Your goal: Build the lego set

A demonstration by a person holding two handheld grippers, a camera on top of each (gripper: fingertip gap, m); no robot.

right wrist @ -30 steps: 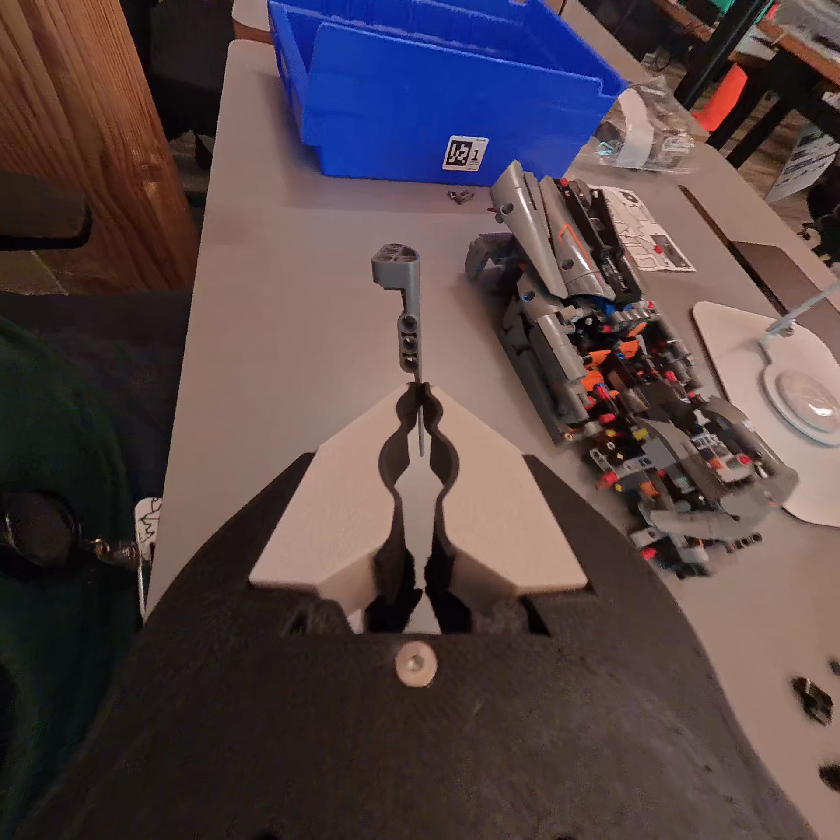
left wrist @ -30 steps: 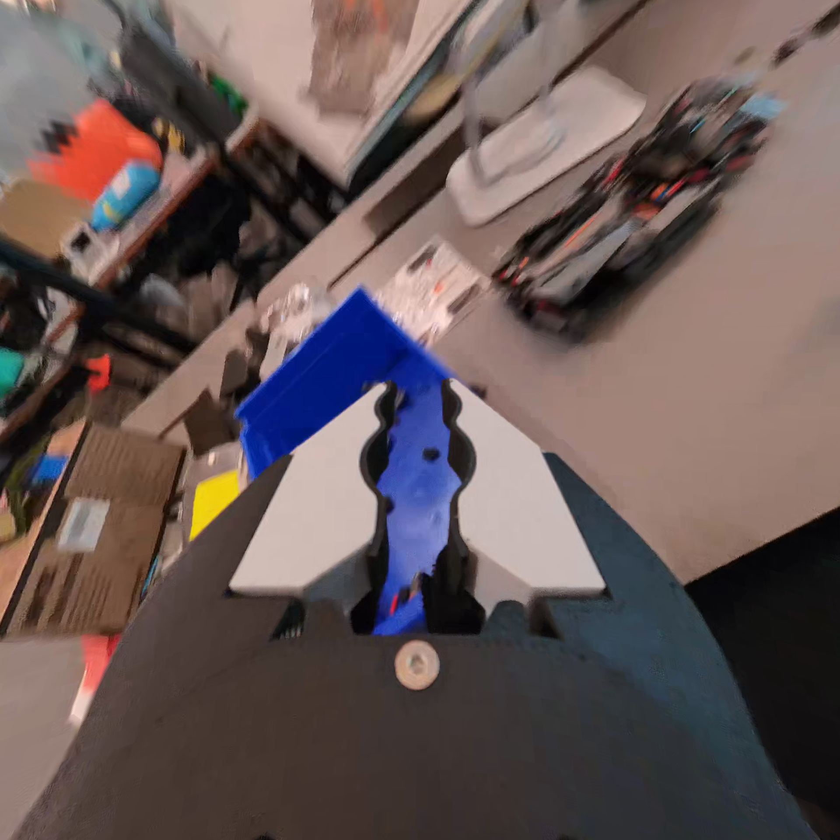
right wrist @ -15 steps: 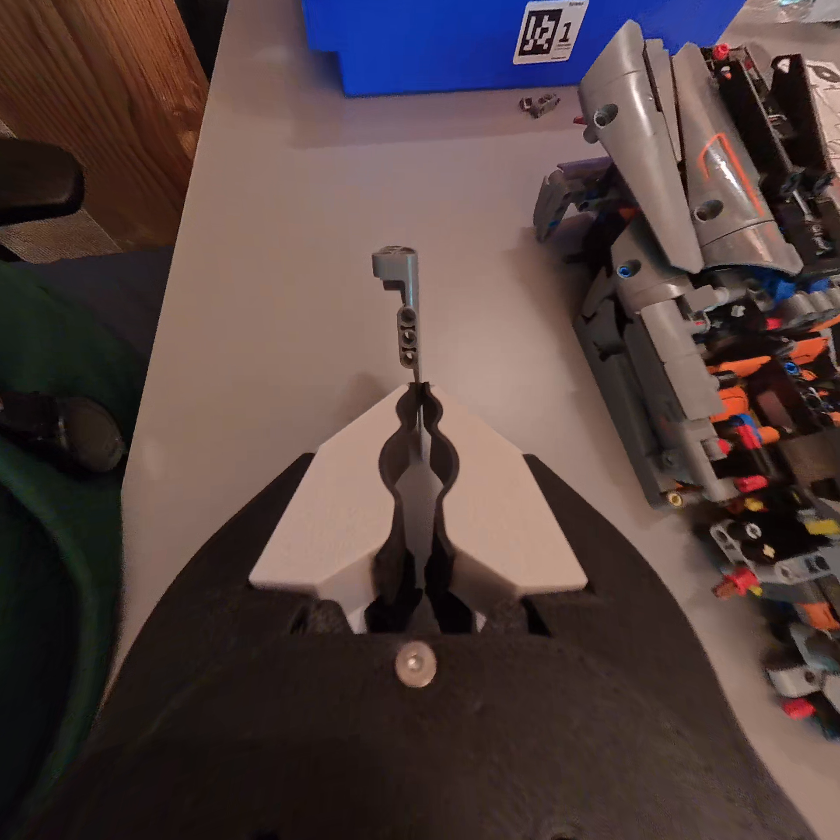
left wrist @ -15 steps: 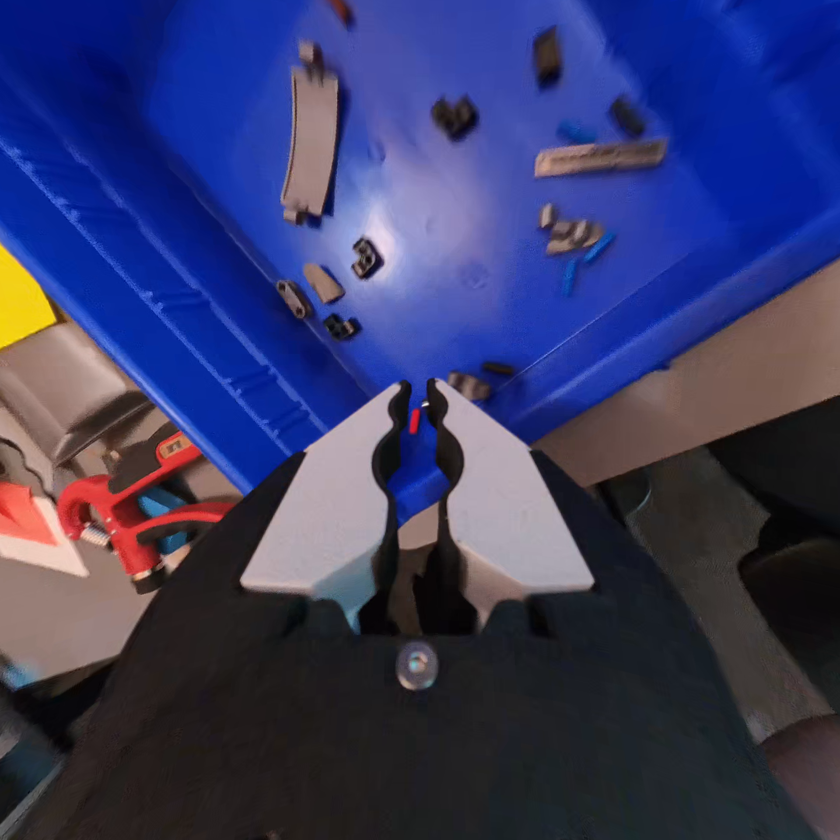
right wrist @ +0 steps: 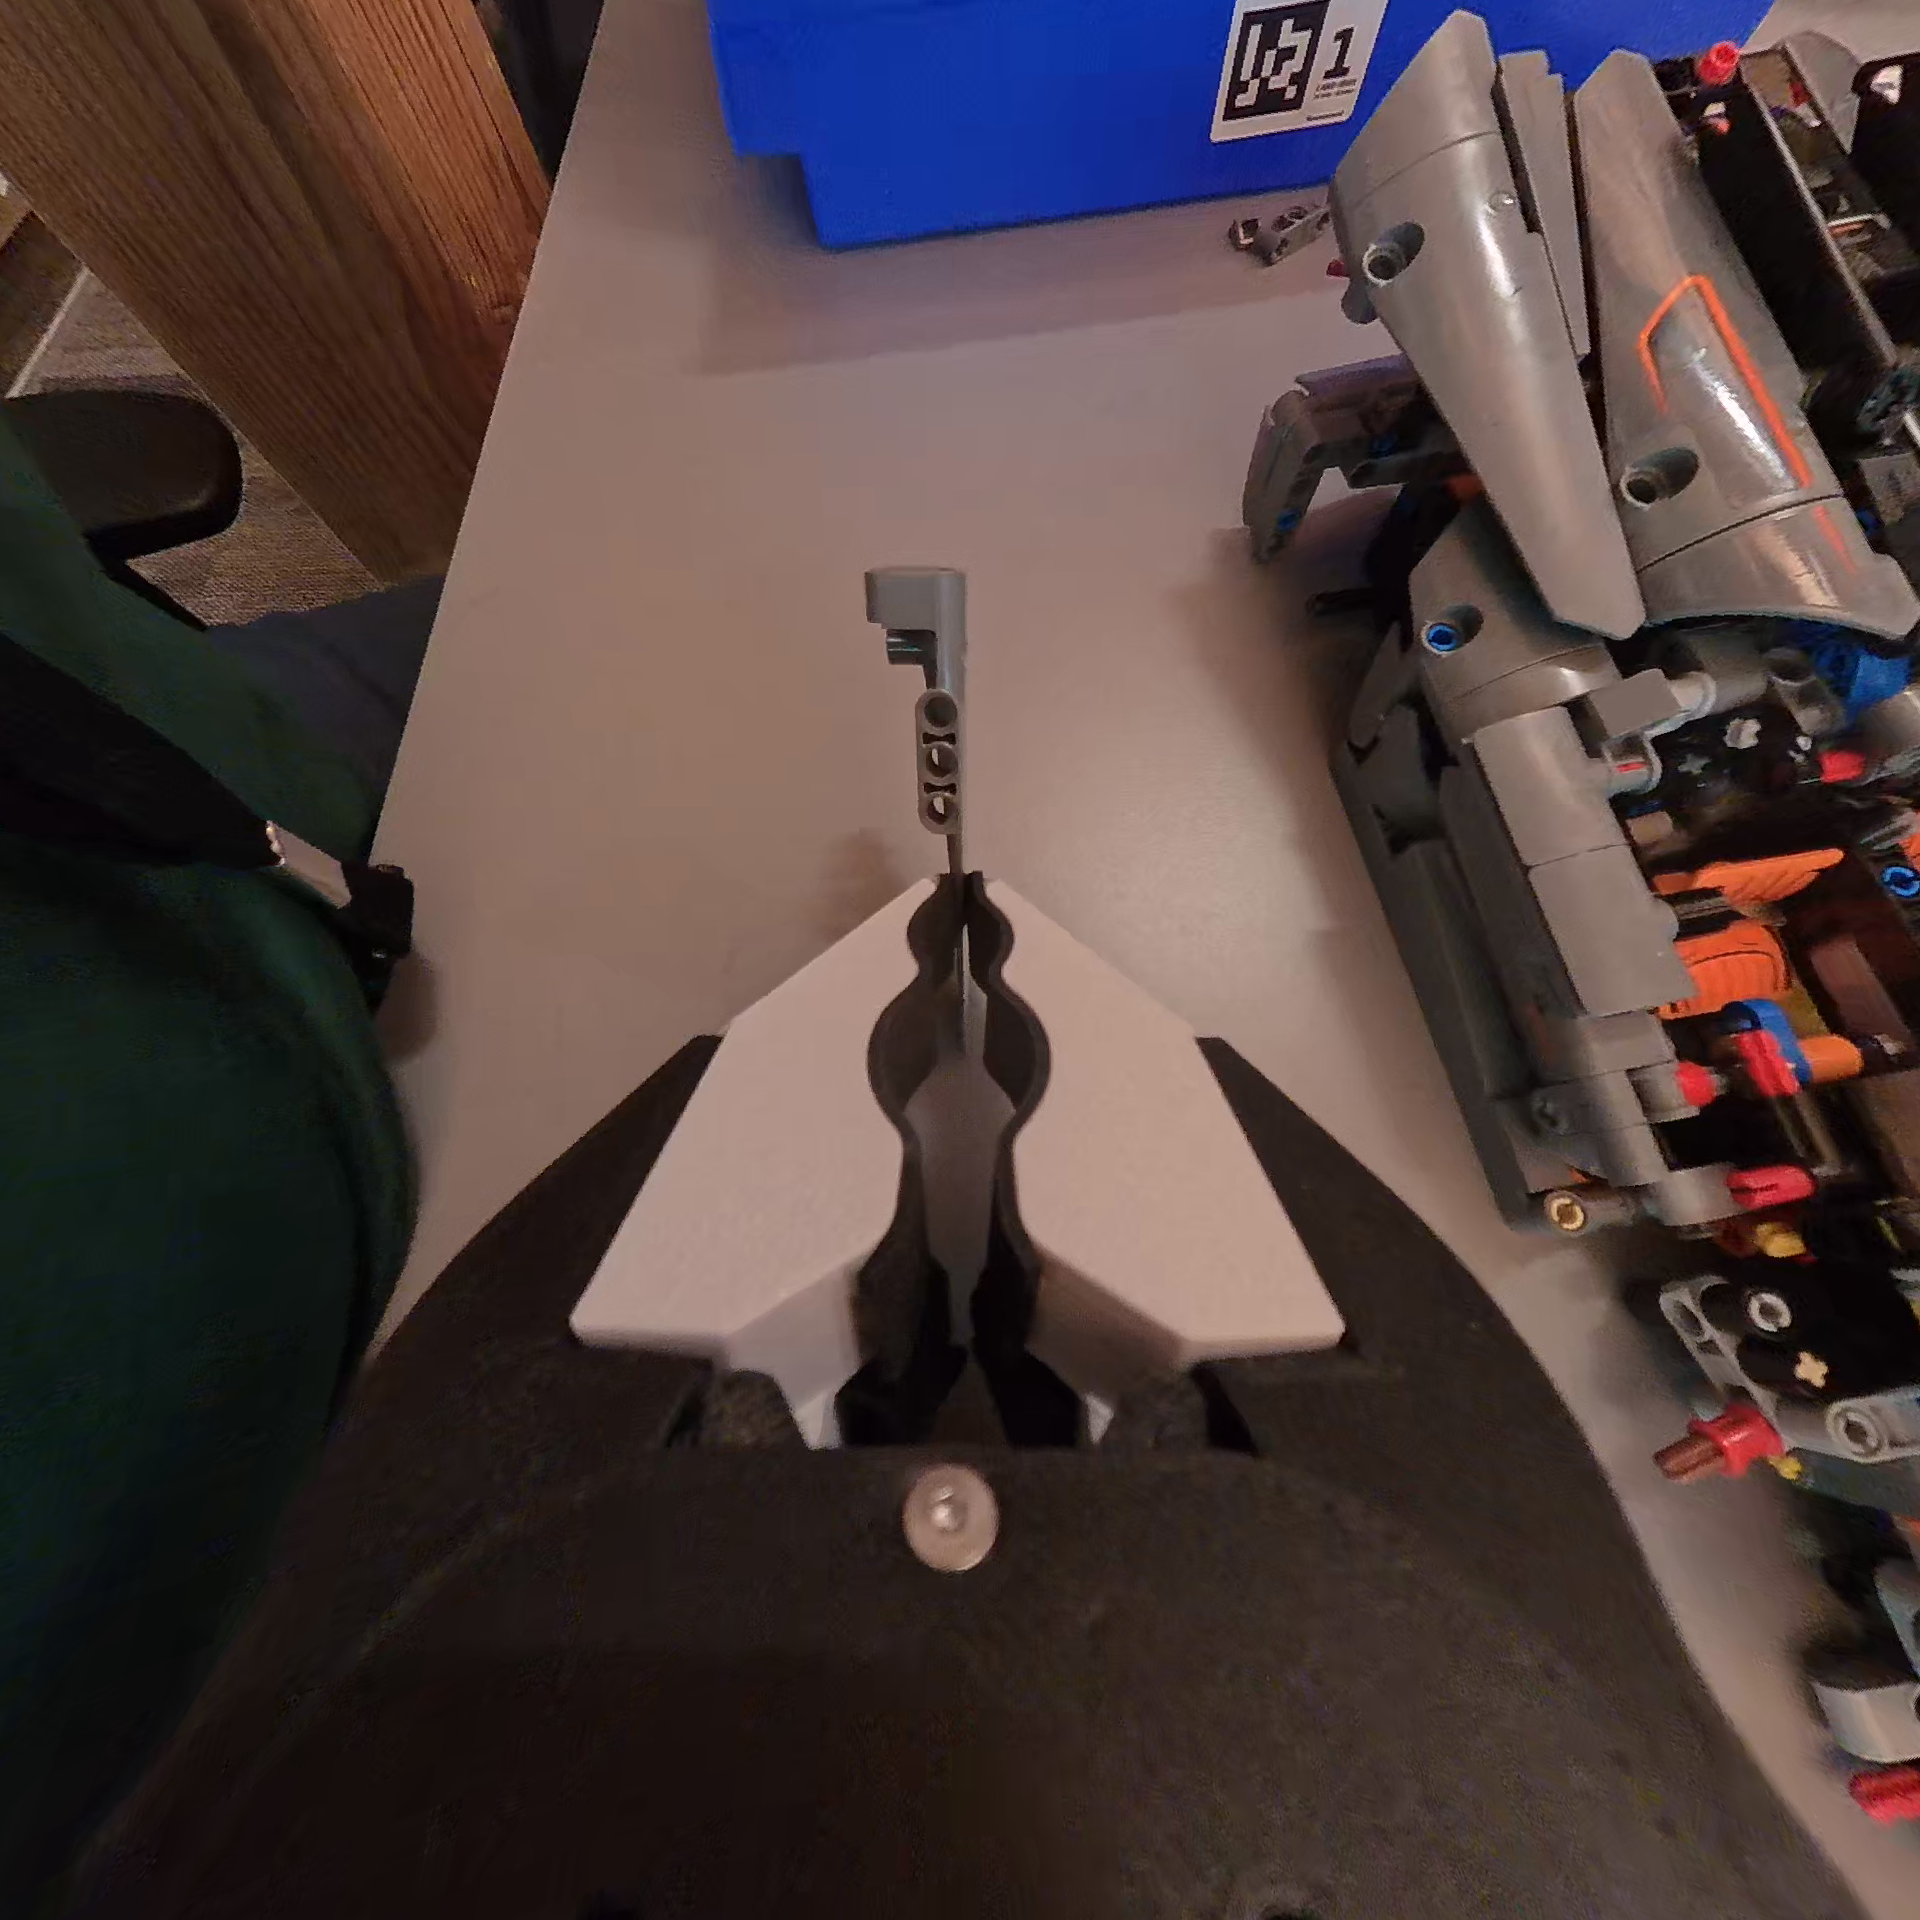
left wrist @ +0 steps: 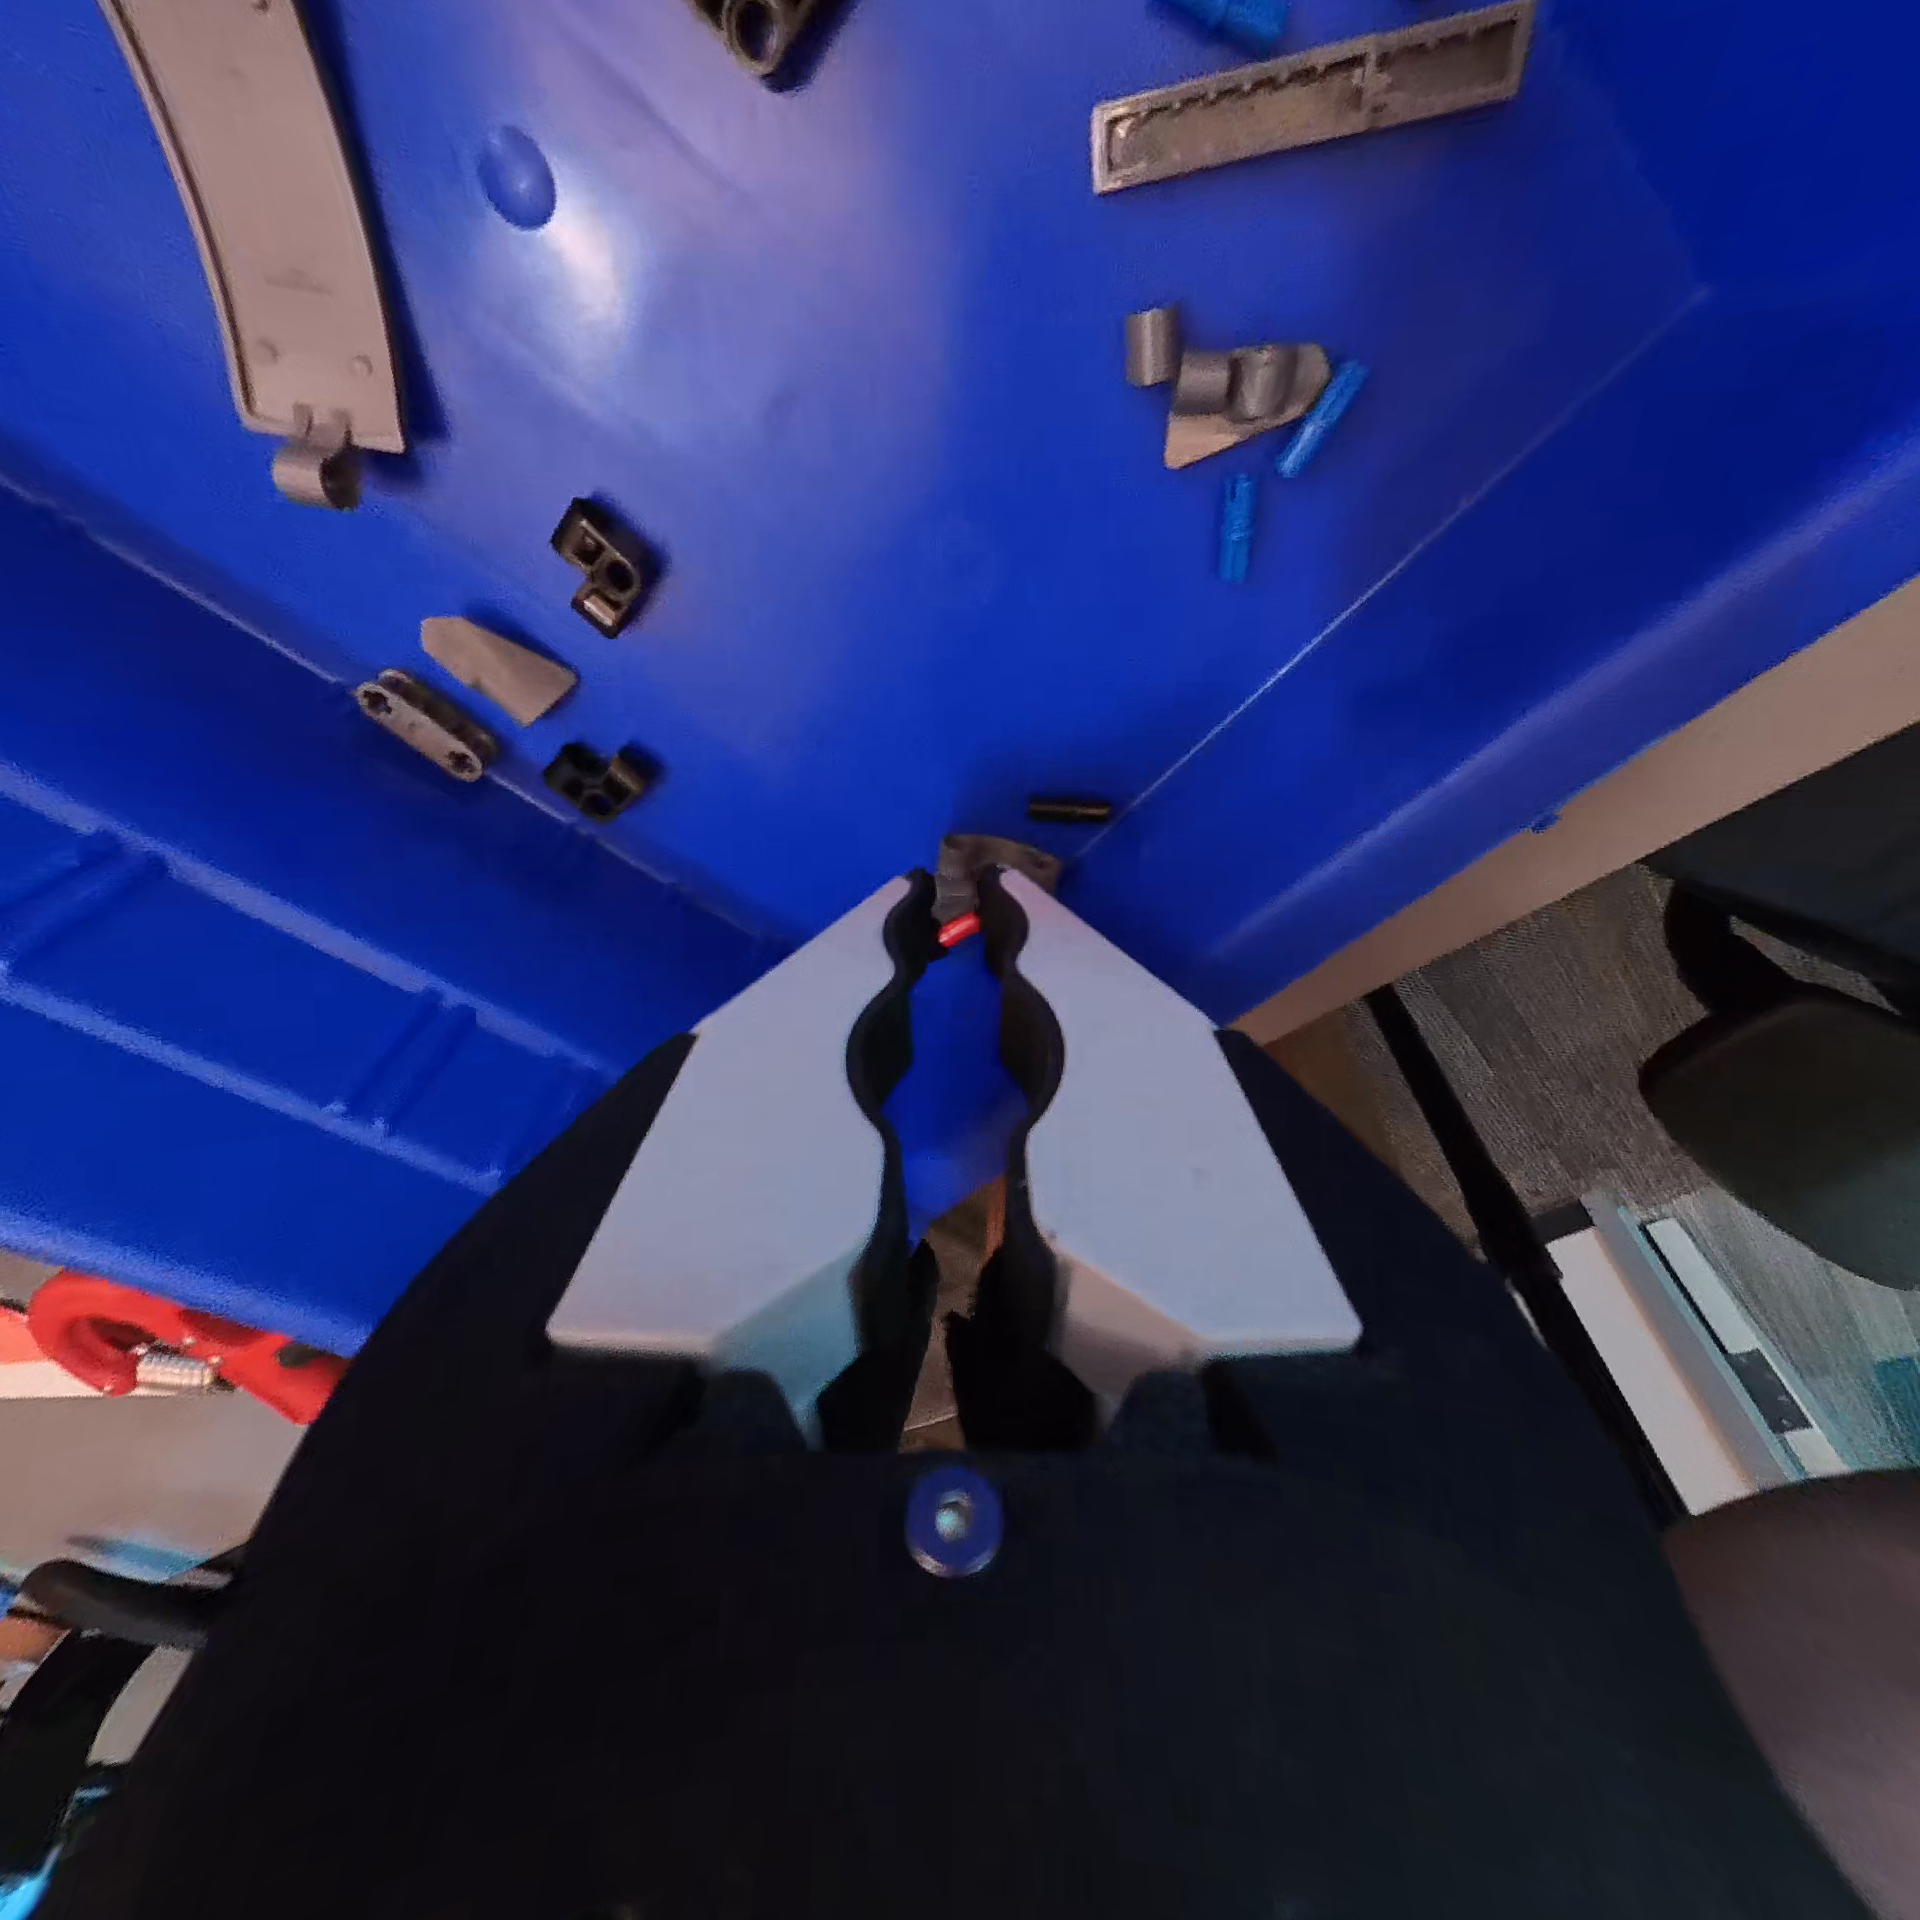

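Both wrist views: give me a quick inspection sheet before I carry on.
Surface: grey table, bare beside the model.
Job's things: part-built model on the right; blue bin with loose pieces, a curved grey panel among them.
Clutter: one small piece lies on the table by the bin.
Grippers: left gripper over the bin's corner, shut on a small red pin; right gripper shut on a thin grey part, above the table.
Cables: nothing seen.
Surroundings: wooden panel, red clamp, chair.

White coded sticker (right wrist: pixel 1297 64) (printed) on blue bin (right wrist: pixel 987 114).
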